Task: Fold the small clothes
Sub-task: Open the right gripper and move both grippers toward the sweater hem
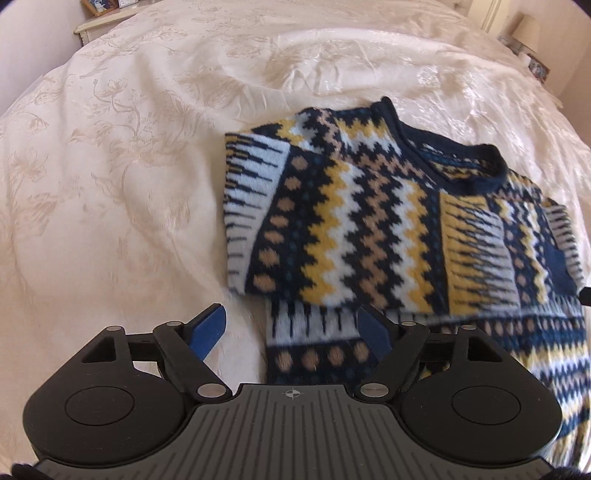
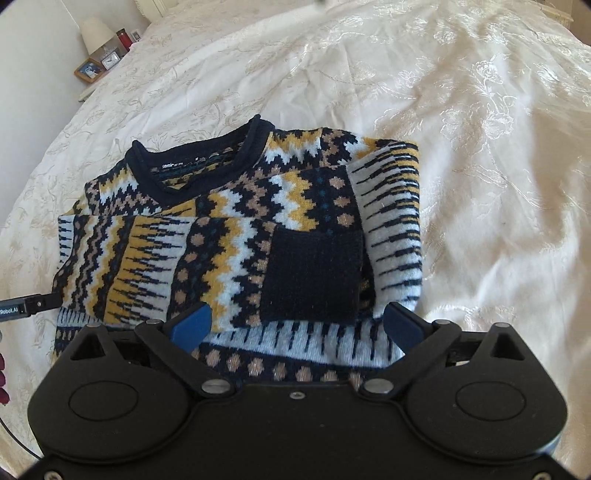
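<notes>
A small knitted sweater (image 1: 369, 221) in navy, yellow, white and tan zigzags lies on the bed, neckline away from me, with both sleeves folded across its front. My left gripper (image 1: 291, 328) is open just above the sweater's near left edge, blue fingertips (image 1: 208, 328) spread, nothing between them. In the right wrist view the same sweater (image 2: 240, 236) shows its navy cuff (image 2: 314, 273) on top. My right gripper (image 2: 295, 325) hangs open over the sweater's lower body, its fingers straddling the knit without gripping it.
The sweater rests on a cream floral bedspread (image 1: 129, 166) with soft creases. A bedside table with a lamp (image 2: 96, 35), clock and photo frame (image 2: 88, 70) stands at the far left corner. Part of the other gripper (image 2: 22, 308) pokes in at the left edge.
</notes>
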